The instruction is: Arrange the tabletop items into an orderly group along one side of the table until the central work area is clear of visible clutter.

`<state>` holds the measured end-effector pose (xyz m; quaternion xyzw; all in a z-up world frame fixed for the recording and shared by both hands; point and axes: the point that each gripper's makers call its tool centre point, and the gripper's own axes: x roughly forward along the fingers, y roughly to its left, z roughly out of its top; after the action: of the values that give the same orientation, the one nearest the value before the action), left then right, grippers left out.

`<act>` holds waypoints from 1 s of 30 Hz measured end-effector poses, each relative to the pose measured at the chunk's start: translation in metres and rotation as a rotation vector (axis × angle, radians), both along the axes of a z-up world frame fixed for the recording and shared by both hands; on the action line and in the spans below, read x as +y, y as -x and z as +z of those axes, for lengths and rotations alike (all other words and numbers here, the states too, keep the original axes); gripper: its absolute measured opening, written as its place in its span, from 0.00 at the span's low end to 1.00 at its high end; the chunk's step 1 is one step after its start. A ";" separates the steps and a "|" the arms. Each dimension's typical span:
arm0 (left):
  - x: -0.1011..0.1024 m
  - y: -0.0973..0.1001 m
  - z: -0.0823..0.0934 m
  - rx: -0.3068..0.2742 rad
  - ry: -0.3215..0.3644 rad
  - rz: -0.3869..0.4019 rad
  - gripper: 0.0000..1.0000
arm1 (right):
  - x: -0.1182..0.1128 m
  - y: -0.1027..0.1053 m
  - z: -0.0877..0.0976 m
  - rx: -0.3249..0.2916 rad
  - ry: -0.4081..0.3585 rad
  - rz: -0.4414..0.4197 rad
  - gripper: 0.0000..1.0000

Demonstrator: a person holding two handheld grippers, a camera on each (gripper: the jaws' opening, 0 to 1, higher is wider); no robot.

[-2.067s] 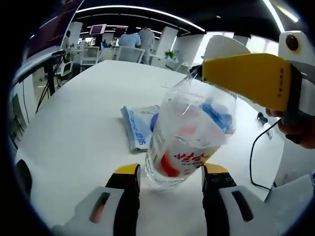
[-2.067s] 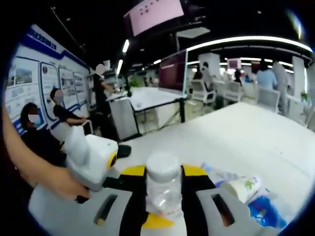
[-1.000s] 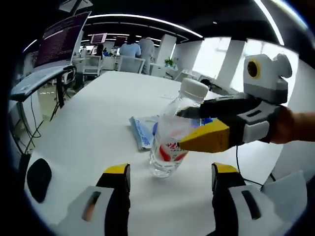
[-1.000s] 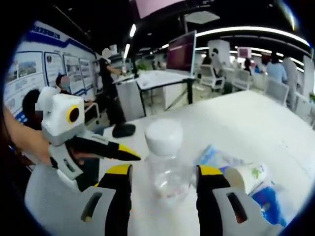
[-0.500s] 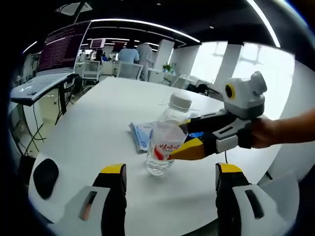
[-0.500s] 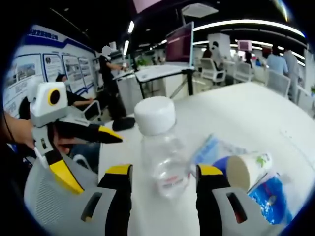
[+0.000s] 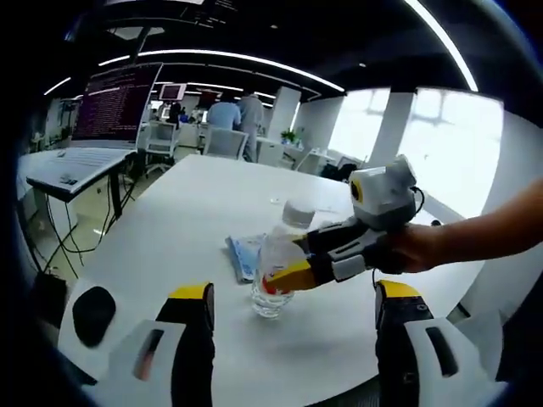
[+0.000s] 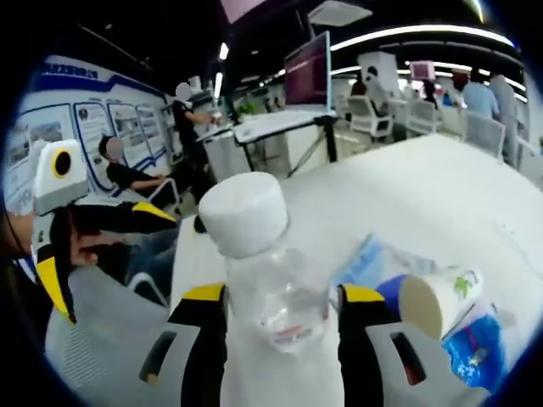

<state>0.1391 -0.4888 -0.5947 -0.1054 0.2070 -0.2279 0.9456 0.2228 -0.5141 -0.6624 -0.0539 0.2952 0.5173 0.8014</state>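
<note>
A clear water bottle (image 7: 273,275) with a white cap (image 8: 243,212) and a red label stands upright on the white table (image 7: 187,220). My right gripper (image 8: 282,292) is open, its yellow-tipped jaws straddling the bottle's body; it enters the left gripper view from the right as the right gripper (image 7: 287,264), held by a hand. My left gripper (image 7: 294,292) is open and empty, drawn back from the bottle near the table edge, and appears as the left gripper (image 8: 106,246). Beside the bottle lie a blue packet (image 7: 245,253) and a paper cup (image 8: 437,298) on its side.
A black mouse-shaped object (image 7: 93,310) lies near the table's near-left corner. A blue wrapper (image 8: 475,343) lies by the cup. A desk with a monitor (image 7: 106,106) stands left of the table. Seated people (image 8: 127,174) and office chairs (image 8: 369,119) are beyond.
My right gripper, shut on the bottle 2.1 s ago, has opened and now sits lower and closer around its body. My left gripper has drawn back from the bottle.
</note>
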 end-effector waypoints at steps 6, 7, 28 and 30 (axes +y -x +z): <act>-0.004 0.005 0.007 -0.018 -0.009 -0.009 0.81 | 0.001 0.002 -0.007 -0.002 0.034 0.023 0.49; -0.005 0.007 0.009 -0.021 -0.008 -0.012 0.81 | 0.001 0.001 -0.007 -0.004 0.035 0.022 0.49; -0.009 0.026 0.021 -0.035 0.021 0.009 0.91 | 0.004 0.002 -0.012 -0.023 0.041 0.064 0.42; -0.010 0.027 0.020 -0.032 0.018 0.009 0.91 | 0.004 0.002 -0.012 -0.027 0.038 0.064 0.42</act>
<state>0.1116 -0.4992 -0.5746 -0.1112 0.1892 -0.2274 0.9487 0.2204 -0.5100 -0.6744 -0.0855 0.2925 0.5363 0.7871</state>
